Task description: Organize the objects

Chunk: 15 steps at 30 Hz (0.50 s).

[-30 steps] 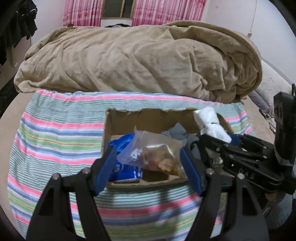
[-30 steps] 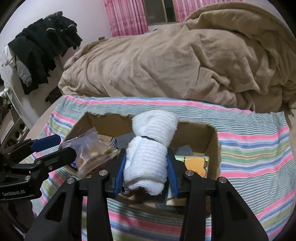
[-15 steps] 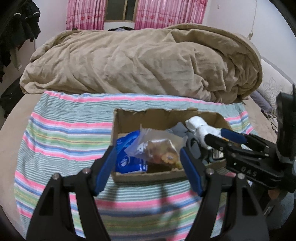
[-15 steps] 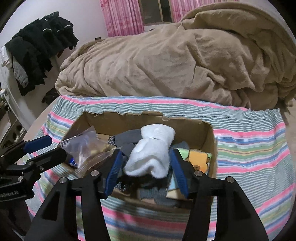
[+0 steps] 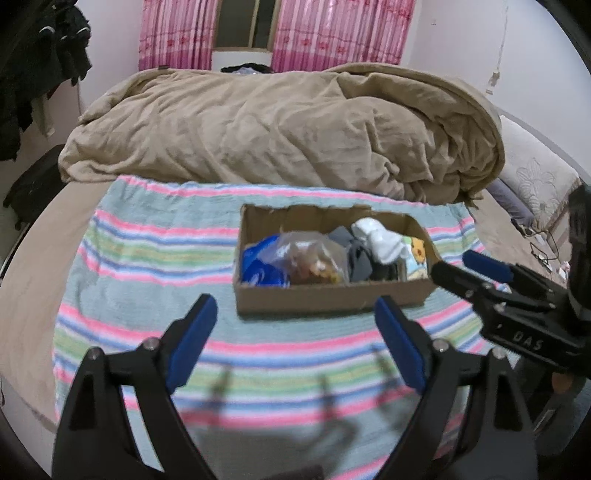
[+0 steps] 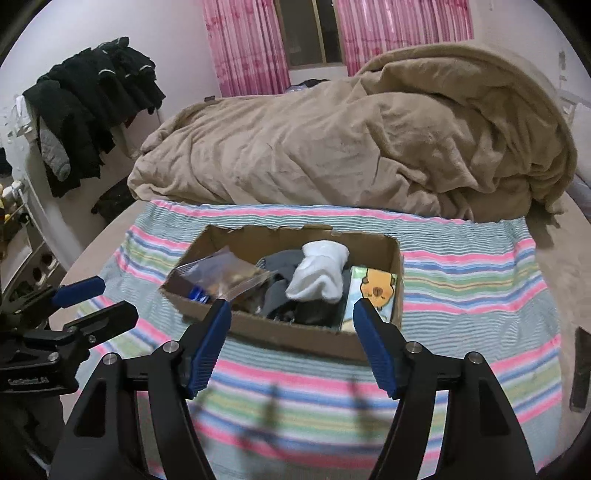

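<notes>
A shallow cardboard box (image 5: 325,295) (image 6: 295,334) sits on a striped cloth on the bed. It holds a clear snack bag (image 5: 310,254) (image 6: 225,273), a blue packet (image 5: 258,266), grey socks (image 5: 358,262), a white sock roll (image 5: 380,240) (image 6: 321,273) and a tissue pack with an orange cartoon (image 6: 373,291). My left gripper (image 5: 295,317) is open and empty, pulled back in front of the box. My right gripper (image 6: 291,317) is open and empty, just short of the box's near wall.
The striped cloth (image 5: 147,266) (image 6: 480,277) covers the near part of the bed. A heaped tan blanket (image 5: 295,133) (image 6: 351,136) lies behind the box. Dark clothes (image 6: 92,103) hang at the left. Pink curtains (image 5: 332,33) are at the back.
Both grippers let go of their loads into the box and pulled back. The snack bag and the white sock roll now lie in the box.
</notes>
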Each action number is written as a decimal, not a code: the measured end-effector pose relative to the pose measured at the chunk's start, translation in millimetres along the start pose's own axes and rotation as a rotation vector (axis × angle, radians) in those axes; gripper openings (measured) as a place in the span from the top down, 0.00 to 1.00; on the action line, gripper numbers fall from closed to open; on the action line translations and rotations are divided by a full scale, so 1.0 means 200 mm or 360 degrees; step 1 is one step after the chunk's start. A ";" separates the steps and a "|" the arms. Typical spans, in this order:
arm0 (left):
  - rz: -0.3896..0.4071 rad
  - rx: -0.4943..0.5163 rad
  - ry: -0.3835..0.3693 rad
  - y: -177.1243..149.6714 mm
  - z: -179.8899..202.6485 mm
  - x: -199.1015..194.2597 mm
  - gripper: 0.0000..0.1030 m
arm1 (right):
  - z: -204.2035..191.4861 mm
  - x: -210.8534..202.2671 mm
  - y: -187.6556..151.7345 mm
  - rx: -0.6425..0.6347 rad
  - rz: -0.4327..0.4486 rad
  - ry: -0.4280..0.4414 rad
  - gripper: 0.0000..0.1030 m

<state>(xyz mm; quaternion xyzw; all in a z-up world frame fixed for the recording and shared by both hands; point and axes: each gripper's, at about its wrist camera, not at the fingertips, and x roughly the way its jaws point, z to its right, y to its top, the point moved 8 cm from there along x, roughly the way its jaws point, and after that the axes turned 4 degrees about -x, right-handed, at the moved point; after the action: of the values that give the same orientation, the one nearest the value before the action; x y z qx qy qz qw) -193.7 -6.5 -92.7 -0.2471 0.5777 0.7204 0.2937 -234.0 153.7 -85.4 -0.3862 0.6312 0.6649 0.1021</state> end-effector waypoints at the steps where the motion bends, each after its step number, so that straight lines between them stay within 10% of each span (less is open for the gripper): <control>1: -0.0014 -0.0008 0.0001 -0.02 0.00 -0.02 0.14 | -0.01 -0.03 -0.01 -0.0002 0.0008 -0.0002 0.30; 15: 0.0023 -0.0025 0.0032 -0.28 0.01 -0.30 0.03 | -0.09 -0.36 -0.20 0.0009 0.0049 -0.0011 0.19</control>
<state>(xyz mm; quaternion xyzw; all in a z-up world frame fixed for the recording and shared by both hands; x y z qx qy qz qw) -111.5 -4.1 -87.9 -0.2524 0.5769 0.7244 0.2806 -153.3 169.5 -67.5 -0.3737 0.6387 0.6659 0.0950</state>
